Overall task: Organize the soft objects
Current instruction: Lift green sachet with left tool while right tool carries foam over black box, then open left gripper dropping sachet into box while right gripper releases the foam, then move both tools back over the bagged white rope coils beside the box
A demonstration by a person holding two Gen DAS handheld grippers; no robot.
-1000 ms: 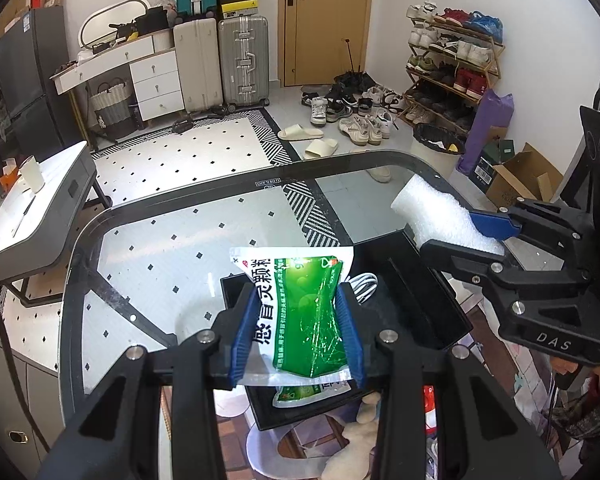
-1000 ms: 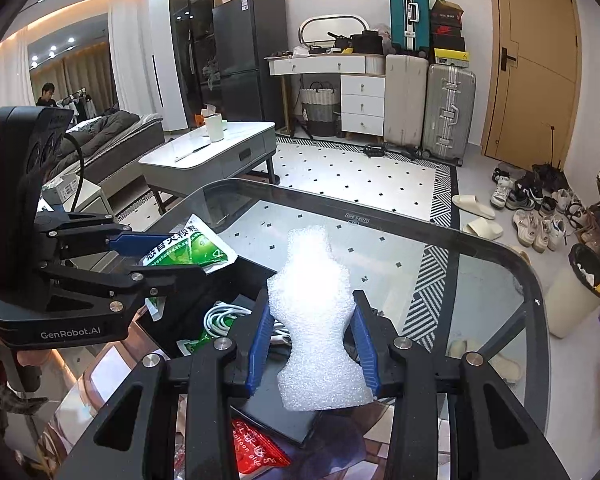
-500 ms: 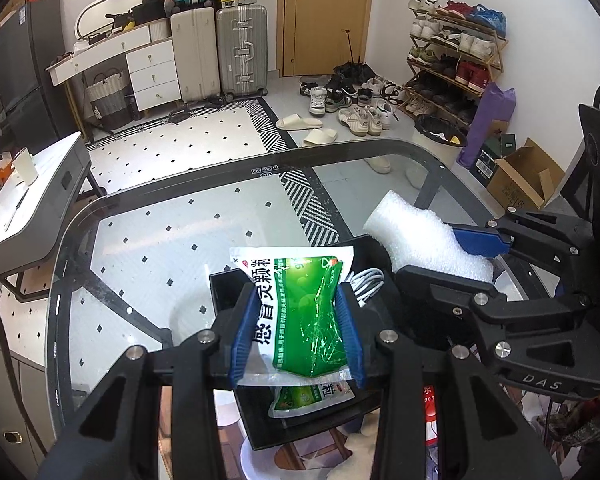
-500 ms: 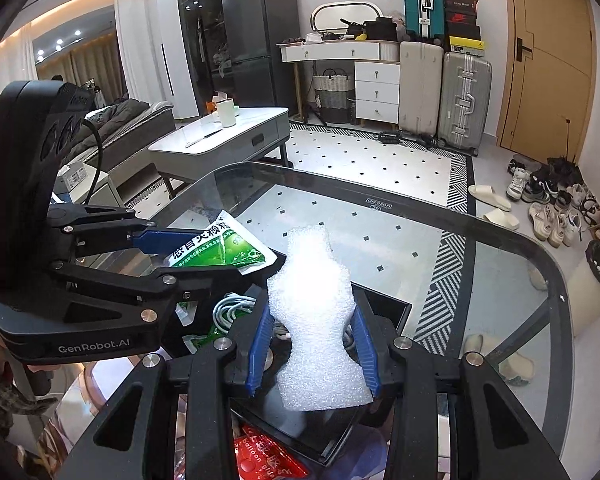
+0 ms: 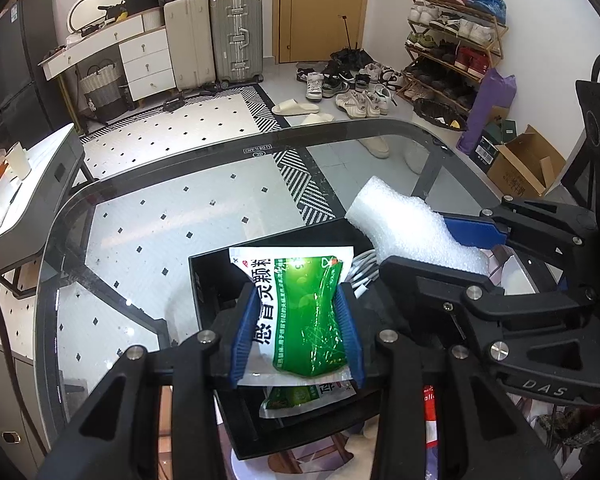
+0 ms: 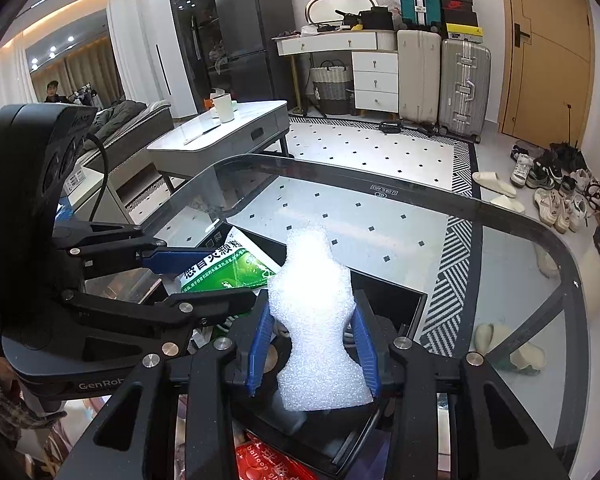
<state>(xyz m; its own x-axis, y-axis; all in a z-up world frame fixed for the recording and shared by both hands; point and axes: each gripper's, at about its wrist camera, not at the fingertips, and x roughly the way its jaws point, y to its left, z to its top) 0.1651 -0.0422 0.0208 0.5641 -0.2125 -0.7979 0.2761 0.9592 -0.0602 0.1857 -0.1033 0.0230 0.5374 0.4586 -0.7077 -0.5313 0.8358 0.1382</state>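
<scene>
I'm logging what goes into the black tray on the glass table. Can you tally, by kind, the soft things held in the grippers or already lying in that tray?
Green-and-white plastic sachets: 2 (held; in tray)
White foam pieces: 1
White coiled cables: 1
Total: 4

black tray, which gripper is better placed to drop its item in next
Left, narrowly. The left gripper holds the green packet directly over the black tray, above another packet lying inside. The right gripper holds its white foam over the tray's crowded cable side.
</scene>
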